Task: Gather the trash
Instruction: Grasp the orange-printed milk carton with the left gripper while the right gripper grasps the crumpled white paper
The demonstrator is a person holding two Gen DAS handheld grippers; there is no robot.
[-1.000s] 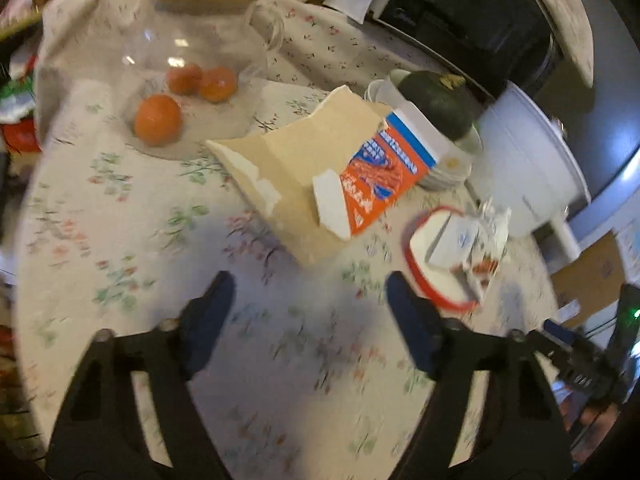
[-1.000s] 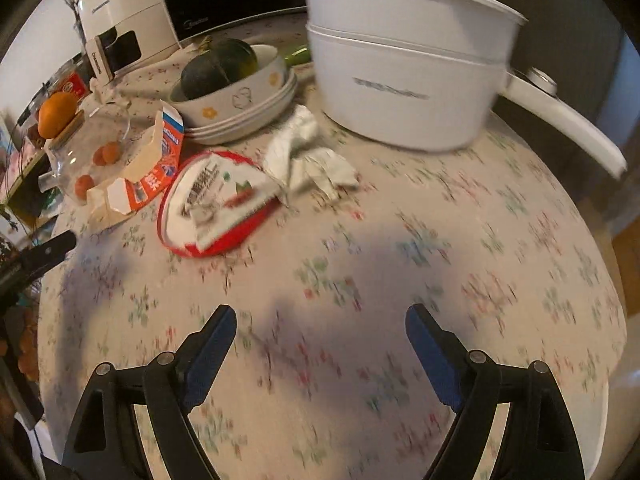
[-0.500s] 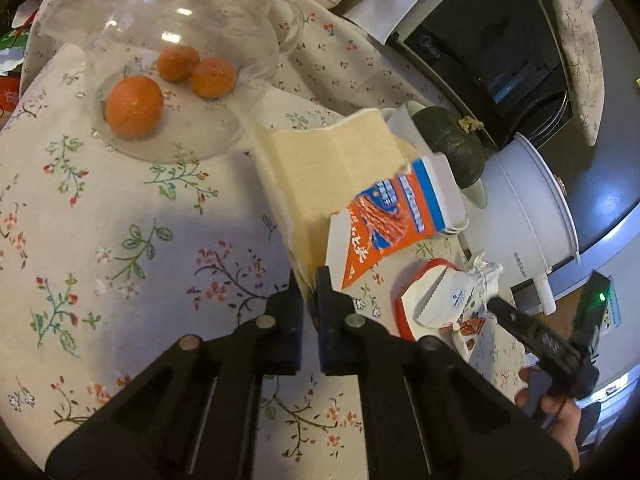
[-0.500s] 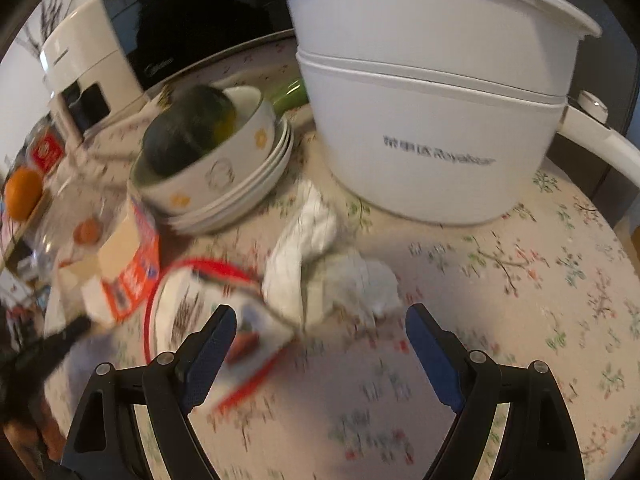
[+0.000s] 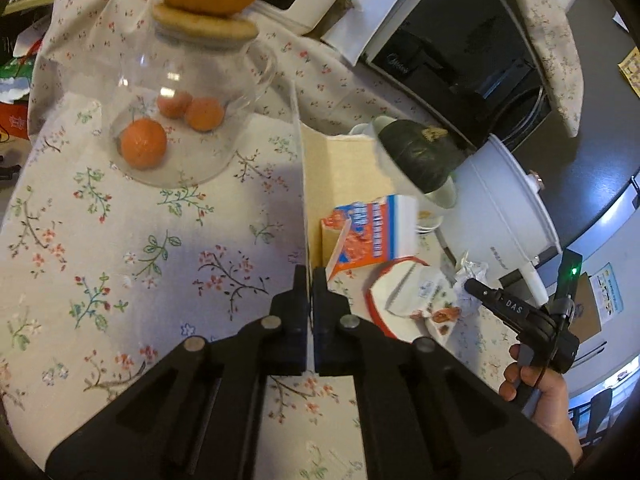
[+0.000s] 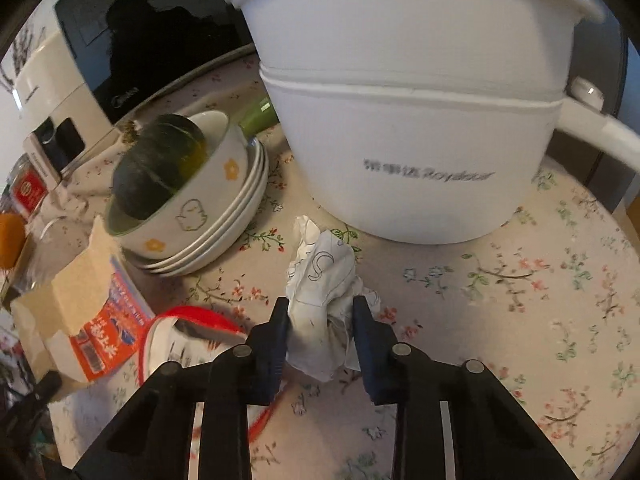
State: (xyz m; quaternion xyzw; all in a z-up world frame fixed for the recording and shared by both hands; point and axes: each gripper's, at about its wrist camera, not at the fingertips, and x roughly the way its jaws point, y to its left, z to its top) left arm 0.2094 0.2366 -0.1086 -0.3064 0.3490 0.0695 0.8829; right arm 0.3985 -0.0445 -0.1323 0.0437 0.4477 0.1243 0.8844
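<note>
My left gripper (image 5: 311, 276) is shut on the edge of a torn orange-and-brown cardboard box (image 5: 362, 236) and holds it tilted up off the floral tablecloth. The box also shows in the right wrist view (image 6: 86, 316). My right gripper (image 6: 320, 312) is closed around a crumpled white tissue (image 6: 320, 300) just in front of the white pot. A red-rimmed white wrapper (image 5: 404, 296) lies between the box and the tissue, and it also shows in the right wrist view (image 6: 188, 332). The right gripper appears in the left wrist view (image 5: 516, 316), held by a hand.
A white electric pot (image 6: 416, 120) stands right behind the tissue. Stacked bowls with a dark green squash (image 6: 160, 168) sit to its left. A glass jar of oranges (image 5: 176, 120) stands at the back left. A microwave (image 5: 452, 52) is behind the table.
My left gripper closed on the cardboard box's edge and lifted it upright. My right gripper moved forward to the tissue and closed around it.
</note>
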